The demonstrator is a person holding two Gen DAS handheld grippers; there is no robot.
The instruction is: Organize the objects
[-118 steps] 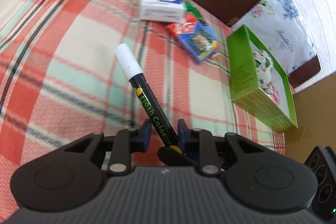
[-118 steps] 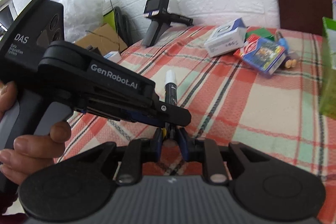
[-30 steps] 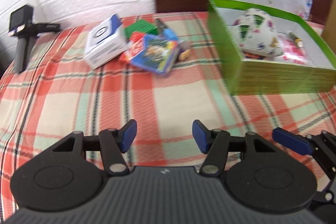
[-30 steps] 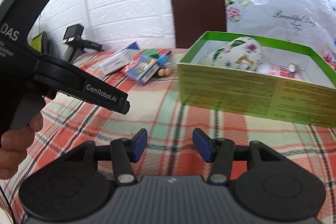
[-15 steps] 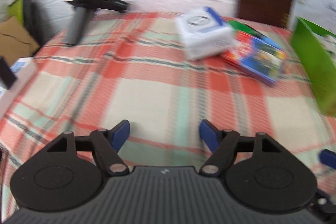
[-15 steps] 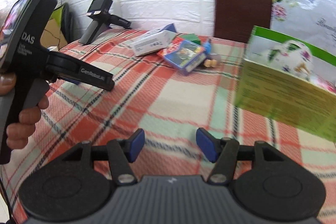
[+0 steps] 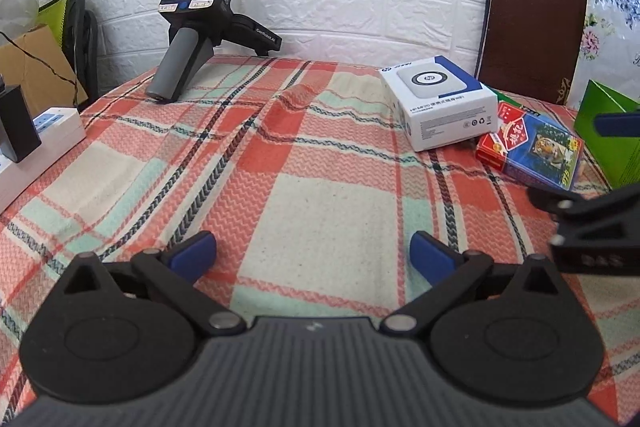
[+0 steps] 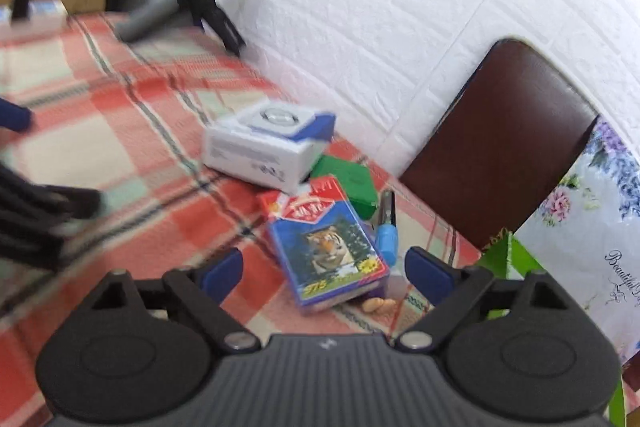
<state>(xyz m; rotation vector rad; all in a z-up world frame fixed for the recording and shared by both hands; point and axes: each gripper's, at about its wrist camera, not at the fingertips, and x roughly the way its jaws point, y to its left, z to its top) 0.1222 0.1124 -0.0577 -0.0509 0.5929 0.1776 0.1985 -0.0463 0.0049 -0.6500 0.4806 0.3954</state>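
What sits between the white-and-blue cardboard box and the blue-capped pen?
A green box lies between the white-and-blue box and the pen, in the right wrist view.

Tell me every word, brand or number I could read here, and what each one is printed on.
"GenRobot.AI": arm of the black handheld device by the wall.
"DAS": the other black tool at the right edge.
"575": tiger card box; its red crest is unreadable.
"Beautiful...", cut off: floral cloth.
White box: print too small to read.
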